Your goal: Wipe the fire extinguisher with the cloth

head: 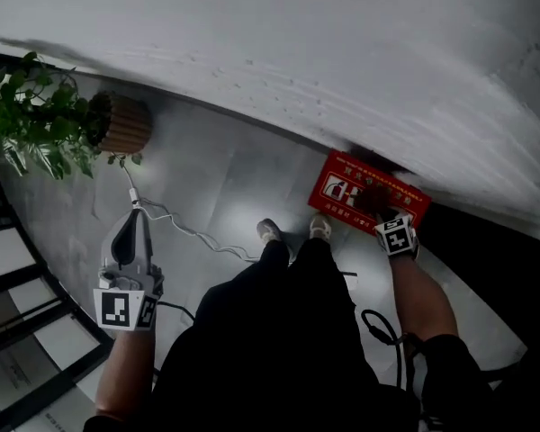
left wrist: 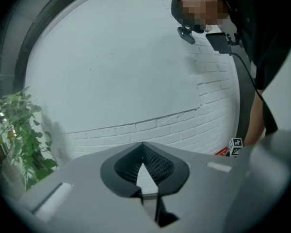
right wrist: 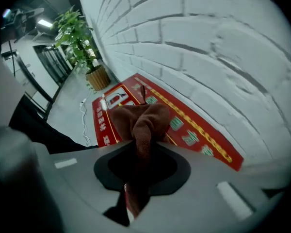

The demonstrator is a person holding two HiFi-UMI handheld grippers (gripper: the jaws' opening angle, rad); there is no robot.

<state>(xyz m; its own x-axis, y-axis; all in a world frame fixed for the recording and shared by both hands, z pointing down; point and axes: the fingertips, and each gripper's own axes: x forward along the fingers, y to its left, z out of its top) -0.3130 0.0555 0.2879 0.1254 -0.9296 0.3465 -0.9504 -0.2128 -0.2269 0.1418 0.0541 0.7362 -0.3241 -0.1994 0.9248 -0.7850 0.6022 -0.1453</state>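
A flat red fire extinguisher box (head: 367, 192) with printed signs lies on the floor against the white brick wall. My right gripper (head: 378, 210) points steeply down over its top, shut on a brown cloth (head: 373, 199). In the right gripper view the bunched cloth (right wrist: 140, 118) sticks out from between the jaws just above the red box (right wrist: 196, 127); I cannot tell whether it touches. My left gripper (head: 133, 214) is held out at the left over bare floor, shut and empty. In the left gripper view its fingertips (left wrist: 143, 147) meet, facing the wall.
A leafy plant (head: 27, 115) in a wicker pot (head: 123, 122) stands by the wall at the left. A white cable (head: 193, 234) runs across the grey floor. The person's shoes (head: 292, 231) stand just left of the box. Black-framed glass panels (head: 18, 331) lie at lower left.
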